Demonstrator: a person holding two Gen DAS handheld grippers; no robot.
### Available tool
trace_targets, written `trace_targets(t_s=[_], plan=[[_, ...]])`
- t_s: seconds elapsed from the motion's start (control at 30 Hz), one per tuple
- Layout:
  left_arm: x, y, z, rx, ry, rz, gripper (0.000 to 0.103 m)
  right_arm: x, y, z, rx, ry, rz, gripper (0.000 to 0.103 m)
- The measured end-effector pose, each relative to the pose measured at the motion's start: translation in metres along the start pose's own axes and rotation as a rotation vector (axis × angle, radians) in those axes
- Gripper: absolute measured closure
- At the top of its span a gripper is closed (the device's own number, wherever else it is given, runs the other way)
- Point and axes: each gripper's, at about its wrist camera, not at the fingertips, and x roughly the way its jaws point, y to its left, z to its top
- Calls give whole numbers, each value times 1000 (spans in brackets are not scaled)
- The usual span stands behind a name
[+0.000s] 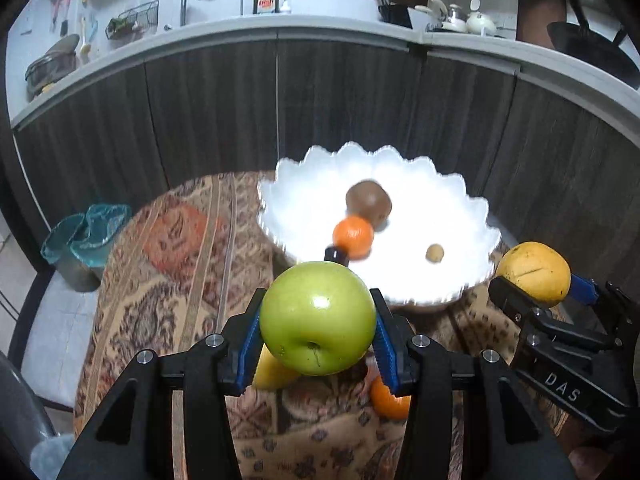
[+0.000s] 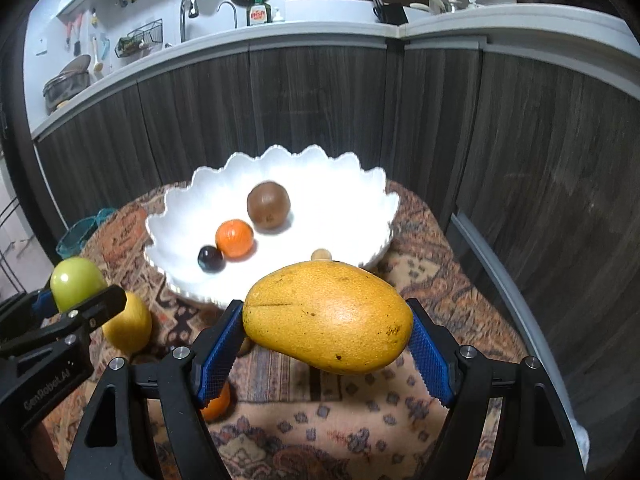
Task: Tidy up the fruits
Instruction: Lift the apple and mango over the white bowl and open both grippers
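Note:
My left gripper (image 1: 318,320) is shut on a green apple (image 1: 318,318), held above the table in front of the white scalloped bowl (image 1: 460,216). My right gripper (image 2: 328,320) is shut on a yellow mango (image 2: 328,316), also before the bowl (image 2: 360,208). The bowl holds a brown round fruit (image 2: 268,205), an orange (image 2: 235,238), a dark plum (image 2: 210,258) and a small tan fruit (image 2: 321,255). A yellow fruit (image 2: 128,324) and an orange (image 2: 216,404) lie on the table under the grippers. The apple (image 2: 76,284) and mango (image 1: 534,272) each show in the other view.
The table carries a patterned cloth (image 1: 168,264). A teal-lined bin (image 1: 86,240) stands on the floor at left. Dark wood cabinets (image 1: 340,100) under a kitchen counter rise close behind the table.

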Motion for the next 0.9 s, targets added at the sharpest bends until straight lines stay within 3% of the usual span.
trace_targets(t_s=[0.4,0.9], plan=[[22,-7,38,46,-33,-13,56,13,-5,37,-1,-55,-9,25],[78,-3,64,39,15,-12,56,60,-6,62,3,0,0,25]])
